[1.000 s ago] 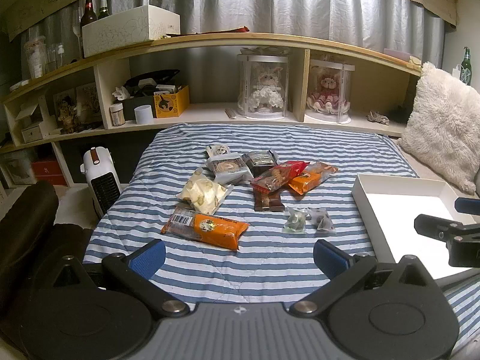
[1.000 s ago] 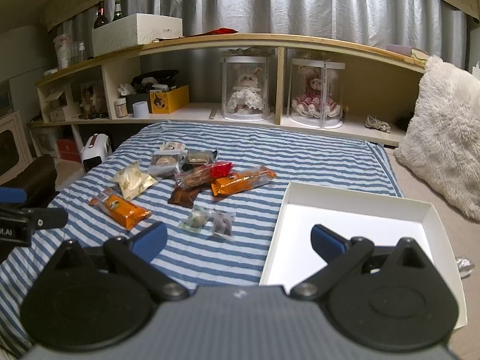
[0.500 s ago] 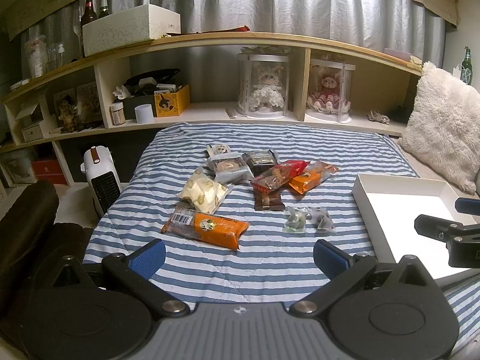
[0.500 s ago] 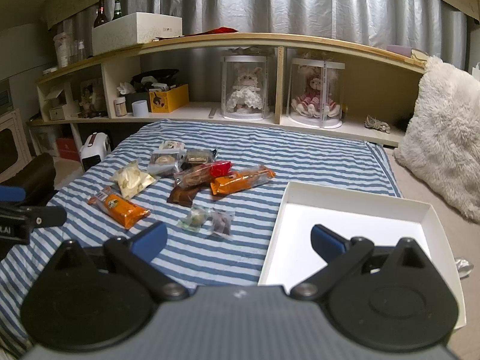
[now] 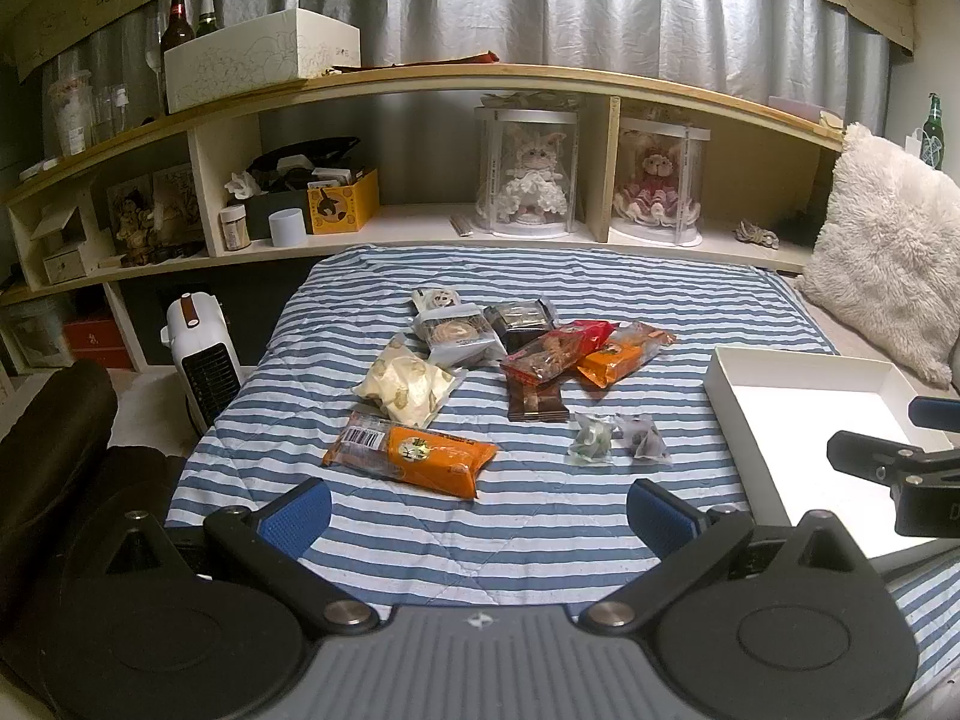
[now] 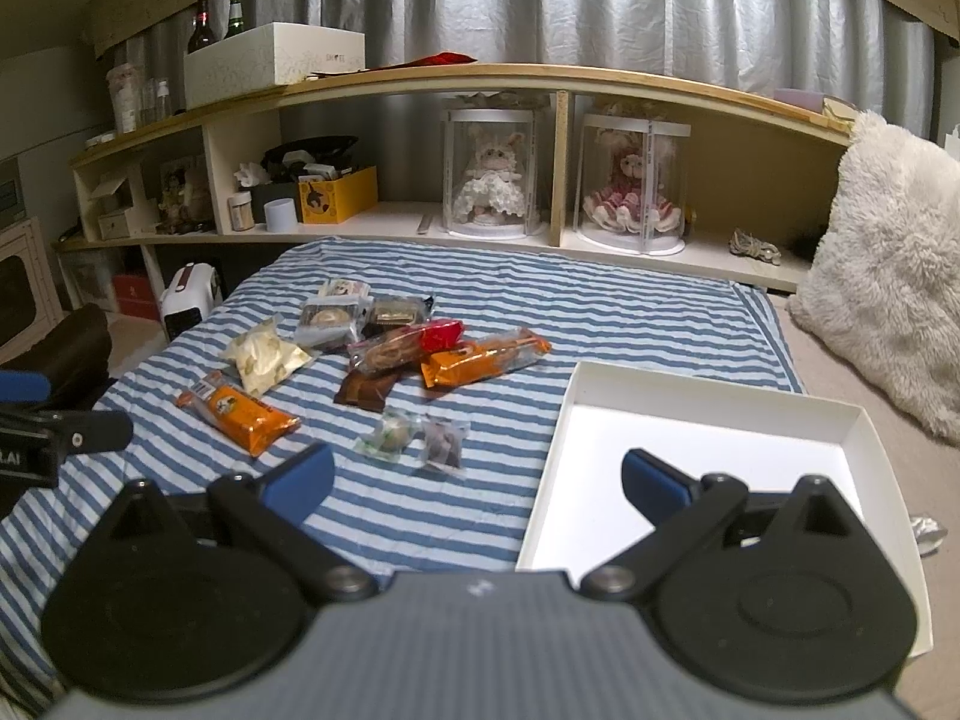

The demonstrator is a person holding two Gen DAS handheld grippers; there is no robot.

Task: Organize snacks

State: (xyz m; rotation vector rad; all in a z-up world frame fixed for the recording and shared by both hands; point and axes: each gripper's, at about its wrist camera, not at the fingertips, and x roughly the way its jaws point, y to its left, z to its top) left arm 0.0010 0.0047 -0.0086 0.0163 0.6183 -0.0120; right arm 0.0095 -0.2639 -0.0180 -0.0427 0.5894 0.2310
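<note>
Both claws (image 5: 480, 516) agape above scattered snacks (image 5: 510, 372)

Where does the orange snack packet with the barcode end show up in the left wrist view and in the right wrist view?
Left wrist view: the orange snack packet lies centre-left on the striped cover, nearest the camera.
Right wrist view: the same packet lies far left, beside the cream bag.
Shared landmark: the white tray, right of the snacks in both.

Ten snack packets (image 5: 414, 453) lie on the bedspread (image 5: 540, 276), beside one white tray (image 5: 732, 372).
</note>
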